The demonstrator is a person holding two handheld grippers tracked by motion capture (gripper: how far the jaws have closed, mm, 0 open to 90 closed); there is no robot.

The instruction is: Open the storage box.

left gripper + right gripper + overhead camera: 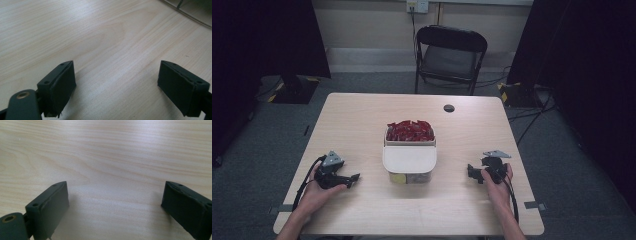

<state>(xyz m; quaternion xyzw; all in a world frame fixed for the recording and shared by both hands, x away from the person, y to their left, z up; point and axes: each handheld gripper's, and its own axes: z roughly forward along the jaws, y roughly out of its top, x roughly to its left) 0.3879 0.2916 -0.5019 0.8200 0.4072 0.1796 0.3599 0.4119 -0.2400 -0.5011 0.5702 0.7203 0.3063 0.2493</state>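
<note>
High view: a white rectangular plastic tub (409,160), lid slid partly off red packets (410,131), sits between the left tongs (354,177) and right tongs (471,171) on the pale wooden counter (362,115). It looks light, rigid and smooth, best gripped at the lid's rim.

Left gripper view: left tongs (125,87) released, empty.

Right gripper view: right tongs (115,208) likewise.

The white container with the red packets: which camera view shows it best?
The high view: the white container sits mid-table, its lid partly slid forward, red packets exposed behind. Both gripper views look down at bare table wood between open jaws; the left one catches a pale edge at its top right corner, too little to identify.
</note>
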